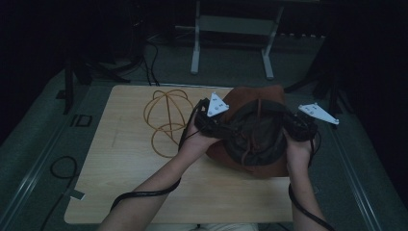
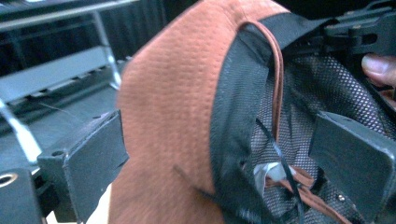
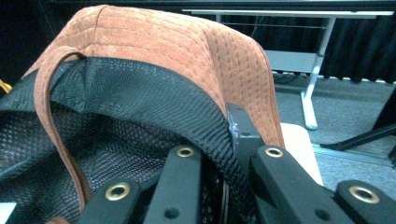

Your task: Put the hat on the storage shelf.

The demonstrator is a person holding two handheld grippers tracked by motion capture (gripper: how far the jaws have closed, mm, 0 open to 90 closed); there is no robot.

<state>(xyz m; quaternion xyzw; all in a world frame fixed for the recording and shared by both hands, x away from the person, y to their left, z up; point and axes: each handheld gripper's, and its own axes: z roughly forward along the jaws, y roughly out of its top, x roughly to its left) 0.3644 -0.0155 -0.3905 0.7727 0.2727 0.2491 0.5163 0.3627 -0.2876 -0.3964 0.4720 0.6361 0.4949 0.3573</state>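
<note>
We hold the rust-brown hat [image 1: 255, 126] upside down between both tools, just above the table [image 1: 120, 163]. Our right gripper [image 3: 229, 182] pinches its black-lined rim; our left gripper [image 2: 210, 154] straddles the opposite brim, jaws apart. We should close left before stretching it.

High view dim: hat [image 1: 255, 132] detail poor, cord inside crown hard to trace. Left gripper [image 1: 210, 120] jaw tips hidden under brim; right gripper [image 1: 299, 126] jaw tips likewise. Forearms cut by bottom edge. Wire frame [image 1: 167, 120] partly hidden behind left hand [image 1: 197, 139].

Left gripper view: hat [image 2: 177, 116] cut by top and bottom edges, foreground suede blurred; white label [image 2: 268, 175] in crown unreadable.

Right gripper view: hat [image 3: 163, 42] cut at left edge; brim edge hidden between jaws.
</note>
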